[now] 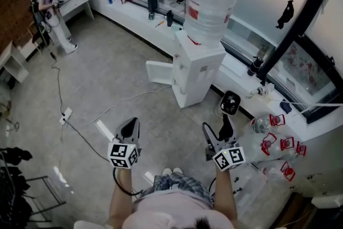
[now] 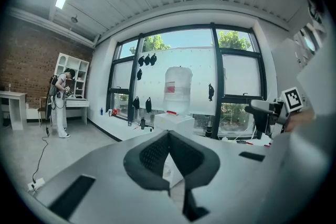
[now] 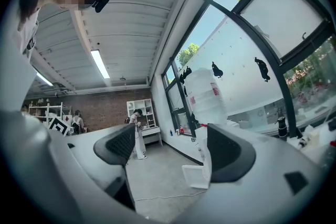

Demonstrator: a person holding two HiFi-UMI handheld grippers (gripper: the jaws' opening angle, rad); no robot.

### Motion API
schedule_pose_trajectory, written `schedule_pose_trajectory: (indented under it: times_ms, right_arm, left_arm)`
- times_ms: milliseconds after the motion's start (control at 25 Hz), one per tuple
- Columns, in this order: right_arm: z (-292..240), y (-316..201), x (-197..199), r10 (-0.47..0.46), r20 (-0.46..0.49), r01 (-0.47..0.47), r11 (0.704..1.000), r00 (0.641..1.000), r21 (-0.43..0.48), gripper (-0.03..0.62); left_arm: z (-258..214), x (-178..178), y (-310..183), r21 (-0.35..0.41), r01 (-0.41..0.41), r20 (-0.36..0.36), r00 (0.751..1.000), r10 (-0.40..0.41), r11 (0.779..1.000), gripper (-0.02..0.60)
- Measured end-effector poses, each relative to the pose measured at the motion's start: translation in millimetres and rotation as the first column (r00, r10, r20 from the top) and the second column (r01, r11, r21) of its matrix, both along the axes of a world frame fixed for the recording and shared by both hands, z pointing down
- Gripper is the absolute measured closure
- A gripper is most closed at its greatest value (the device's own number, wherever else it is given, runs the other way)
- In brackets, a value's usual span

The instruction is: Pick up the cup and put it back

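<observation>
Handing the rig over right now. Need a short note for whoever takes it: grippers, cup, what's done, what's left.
Left hand-held gripper: jaws together, nothing in them.
Right hand-held gripper: jaws apart, nothing between them.
Both point toward the water dispenser, whose lower door stands open.
The cup: in neither gripper, and none can be made out at the dispenser in any view.
Done: unclear; the views don't show whether the cup has already gone back.
Left: find the cup; if untouched, pick it up and put it back.
</observation>
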State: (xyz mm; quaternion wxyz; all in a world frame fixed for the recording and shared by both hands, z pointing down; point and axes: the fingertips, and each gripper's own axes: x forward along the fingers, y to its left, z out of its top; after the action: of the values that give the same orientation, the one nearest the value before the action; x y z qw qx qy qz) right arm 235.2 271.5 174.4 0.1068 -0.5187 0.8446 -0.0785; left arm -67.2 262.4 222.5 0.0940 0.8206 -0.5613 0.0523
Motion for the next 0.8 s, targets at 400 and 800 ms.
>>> schedule_pose_trajectory:
  times_ms: [400,800]
  right_arm:
    - [12.1,-18.3,-15.7,-0.024,-0.004,0.024,1.0,1.0,-0.01,0.171]
    - [12.3,-75.2,-38.3,-0.065,-0.017,0.065,0.998,0.998,0.004,0.171]
  left_arm:
    - [0.2,-13.0,-16.9,0.02,0.008,0.01,1.0,-0.008,1.0,0.557]
    - [-3.9,-32.1,-60.3,0.041,0.038,0.02,0.999,-0.038,0.998,0.557]
